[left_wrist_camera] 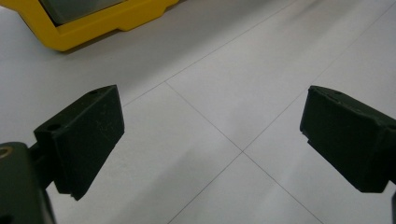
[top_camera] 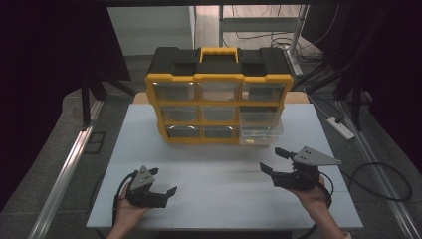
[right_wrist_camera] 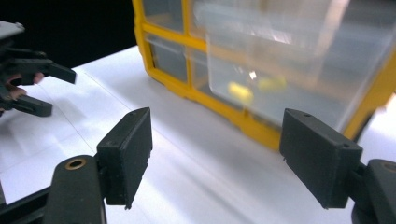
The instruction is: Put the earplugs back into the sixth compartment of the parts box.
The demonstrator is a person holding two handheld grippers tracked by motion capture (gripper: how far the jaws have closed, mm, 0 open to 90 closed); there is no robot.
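Right gripper (top_camera: 275,160), matte black, gapes before clear plastic drawer (top_camera: 261,133).

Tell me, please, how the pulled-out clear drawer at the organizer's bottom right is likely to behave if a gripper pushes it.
The clear drawer looks like thin stiff plastic, so it should slide into the yellow organizer rather than bend. It holds few small yellow pieces, so it is probably light, and they may rattle. Its glossy face could be slippery.
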